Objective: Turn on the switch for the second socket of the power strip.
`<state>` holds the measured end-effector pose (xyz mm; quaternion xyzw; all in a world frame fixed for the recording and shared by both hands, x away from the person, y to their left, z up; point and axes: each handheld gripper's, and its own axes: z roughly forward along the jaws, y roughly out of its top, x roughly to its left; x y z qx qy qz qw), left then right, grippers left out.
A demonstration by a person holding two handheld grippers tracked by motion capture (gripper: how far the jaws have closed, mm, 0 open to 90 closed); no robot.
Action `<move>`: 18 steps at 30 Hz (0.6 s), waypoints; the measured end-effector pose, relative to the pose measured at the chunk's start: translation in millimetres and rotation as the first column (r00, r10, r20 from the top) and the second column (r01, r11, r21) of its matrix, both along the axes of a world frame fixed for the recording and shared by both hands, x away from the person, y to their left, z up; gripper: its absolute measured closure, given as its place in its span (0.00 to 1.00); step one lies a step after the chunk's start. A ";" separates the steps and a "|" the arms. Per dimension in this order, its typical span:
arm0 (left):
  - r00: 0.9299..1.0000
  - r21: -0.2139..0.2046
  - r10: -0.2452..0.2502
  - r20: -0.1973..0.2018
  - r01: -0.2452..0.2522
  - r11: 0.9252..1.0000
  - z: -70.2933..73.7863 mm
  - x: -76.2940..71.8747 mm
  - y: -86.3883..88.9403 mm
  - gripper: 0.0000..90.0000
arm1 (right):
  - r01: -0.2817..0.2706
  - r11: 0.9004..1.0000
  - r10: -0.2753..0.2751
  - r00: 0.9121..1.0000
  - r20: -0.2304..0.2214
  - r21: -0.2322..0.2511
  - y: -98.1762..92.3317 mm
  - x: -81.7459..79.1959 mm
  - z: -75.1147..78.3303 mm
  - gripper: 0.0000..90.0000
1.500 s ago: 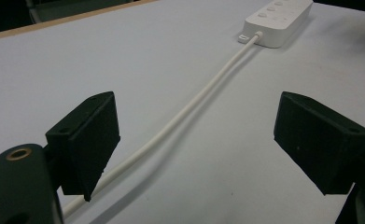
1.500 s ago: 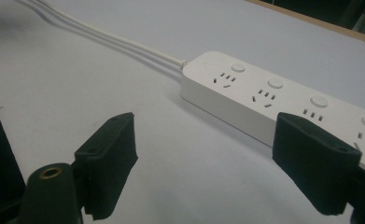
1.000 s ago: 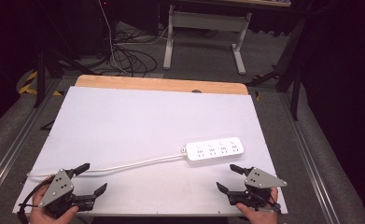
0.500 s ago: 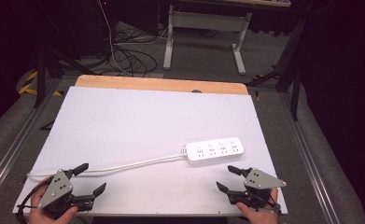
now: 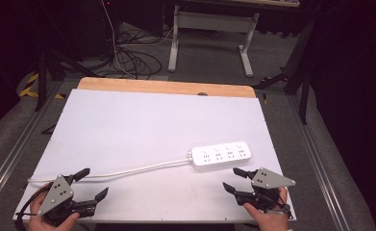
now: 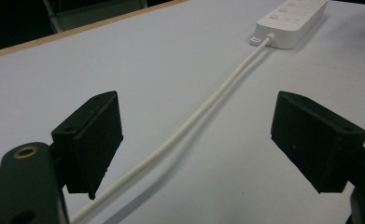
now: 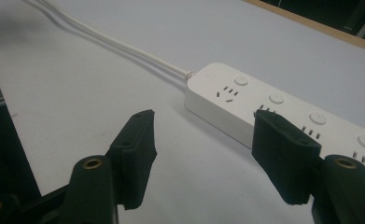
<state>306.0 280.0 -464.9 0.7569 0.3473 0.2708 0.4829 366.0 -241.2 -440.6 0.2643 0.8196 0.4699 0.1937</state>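
1. Power strip (image 5: 220, 155) lies flat on the white desk (image 5: 142, 125), right of centre.
2. Right tongs (image 5: 234, 180), just closing, are spread, empty, near the strip.
3. Left tongs (image 5: 93, 182) are spread wide over its cord (image 5: 128, 170).

power strip (image 7: 283, 116) cut off at right edge, cord (image 6: 180, 135) leaving bottom edge

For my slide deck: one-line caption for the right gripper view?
Open right tongs, empty and just narrowing, face a white power strip whose cord trails across the white table.
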 end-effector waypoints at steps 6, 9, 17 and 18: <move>1.000 0.000 -0.002 -0.001 0.002 1.000 0.0 0.0 0.1 0.19 | 0.006 1.000 -0.006 1.000 -0.009 -0.004 3.9 9.3 9.5 0.44; 1.000 -0.001 -0.001 0.000 0.001 1.000 -0.1 0.0 0.0 0.19 | 0.002 1.000 -0.002 1.000 -0.011 -0.003 6.4 13.2 13.8 0.45; 1.000 0.002 -0.011 -0.010 0.011 1.000 -0.7 0.5 -0.7 0.19 | -0.005 1.000 0.005 1.000 -0.021 0.004 10.2 21.3 20.2 0.45; 1.000 0.002 -0.011 -0.010 0.011 1.000 -0.7 0.5 -0.7 0.19 | -0.005 1.000 0.005 1.000 -0.022 0.006 10.4 22.6 21.0 0.45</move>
